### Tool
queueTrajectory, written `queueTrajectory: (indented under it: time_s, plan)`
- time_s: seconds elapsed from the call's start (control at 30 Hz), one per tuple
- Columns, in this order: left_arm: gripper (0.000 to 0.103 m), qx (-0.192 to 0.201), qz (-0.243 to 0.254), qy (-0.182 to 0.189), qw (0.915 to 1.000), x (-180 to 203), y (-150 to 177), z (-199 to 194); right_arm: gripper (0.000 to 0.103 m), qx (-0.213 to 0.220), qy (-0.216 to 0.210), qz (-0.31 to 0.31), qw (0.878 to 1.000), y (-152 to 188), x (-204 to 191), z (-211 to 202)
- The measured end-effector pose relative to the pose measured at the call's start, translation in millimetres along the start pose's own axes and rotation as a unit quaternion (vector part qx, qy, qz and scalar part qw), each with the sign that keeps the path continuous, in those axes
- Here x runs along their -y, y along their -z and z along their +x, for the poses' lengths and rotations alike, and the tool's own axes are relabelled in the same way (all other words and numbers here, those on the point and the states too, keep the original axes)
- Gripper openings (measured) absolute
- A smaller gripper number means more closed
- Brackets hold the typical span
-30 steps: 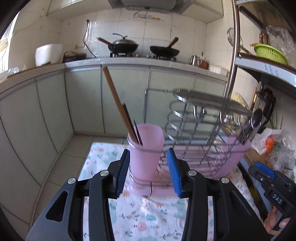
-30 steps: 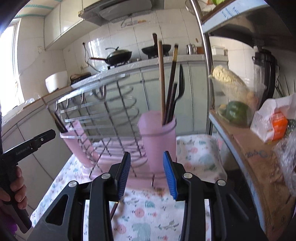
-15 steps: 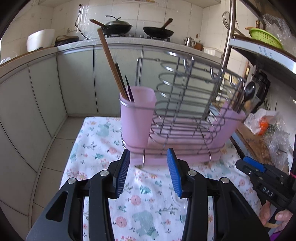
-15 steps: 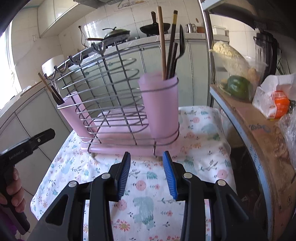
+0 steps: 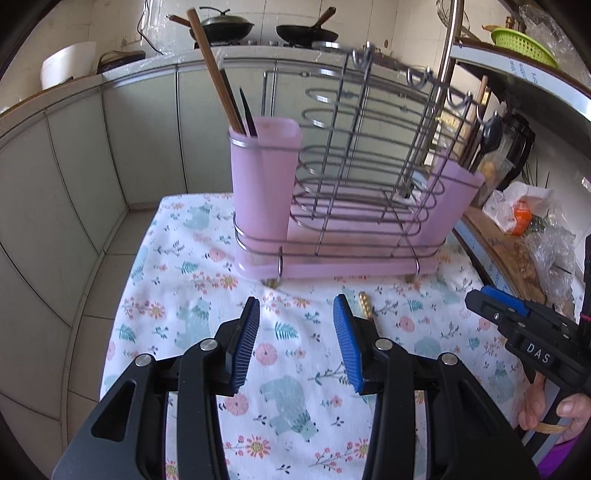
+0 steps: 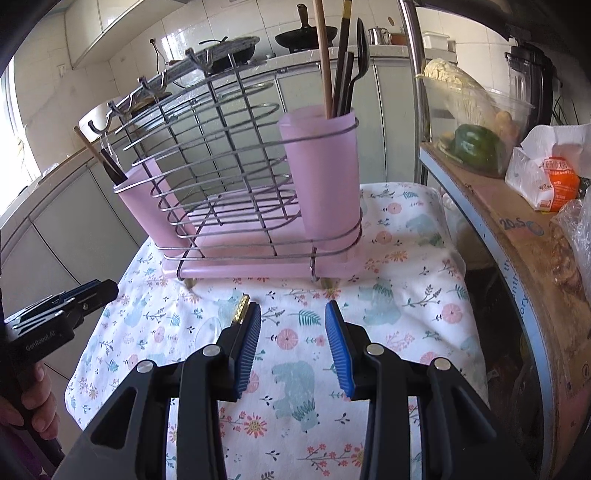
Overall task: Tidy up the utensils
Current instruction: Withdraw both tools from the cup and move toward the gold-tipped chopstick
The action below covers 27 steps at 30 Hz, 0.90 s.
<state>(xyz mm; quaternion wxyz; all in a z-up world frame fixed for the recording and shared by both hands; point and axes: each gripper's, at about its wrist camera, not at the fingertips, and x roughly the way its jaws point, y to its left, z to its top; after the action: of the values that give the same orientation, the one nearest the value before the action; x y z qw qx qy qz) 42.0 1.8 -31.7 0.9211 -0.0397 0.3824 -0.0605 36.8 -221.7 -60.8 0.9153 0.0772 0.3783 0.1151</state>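
Utensils stand upright in pink cups on wire rack.

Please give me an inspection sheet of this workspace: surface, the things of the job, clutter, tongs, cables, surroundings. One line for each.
Surface: floral tablecloth covers the table.
Job's things: wire rack on a pink tray, a pink cup at each end; right-end cup holds chopsticks and a black spoon; left-end cup holds chopsticks; a gold-tipped chopstick and a clear spoon lie on the cloth.
Clutter: tissue pack, vegetables in a container on the side shelf.
Tongs: left tongs open, empty; right tongs open, empty.
Cables: nothing seen near the table.
Surroundings: kitchen counter, woks on the stove.
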Motion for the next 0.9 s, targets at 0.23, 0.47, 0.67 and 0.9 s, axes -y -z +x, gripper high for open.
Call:
queueTrajectory:
  time_s: [0.23, 0.47, 0.67, 0.9]
  plan:
    - [0.042, -0.039, -0.011, 0.015, 0.9990, -1, 7, 11, 0.036, -0.019, -0.002, 0.013, 1.000, 4, 5, 5]
    - [0.042, -0.076, -0.034, 0.034, 0.9960, -5, 11, 20, 0.036, -0.039, -0.005, 0.027, 0.999, 7, 10, 11]
    - [0.042, -0.102, -0.058, 0.046, 0.9920, -11, 15, 28, 0.036, -0.054, -0.012, 0.045, 0.997, 10, 20, 15]
    - [0.042, -0.136, -0.074, 0.068, 0.9855, -12, 17, 40, 0.036, -0.083, -0.035, 0.077, 0.993, 13, 30, 26]
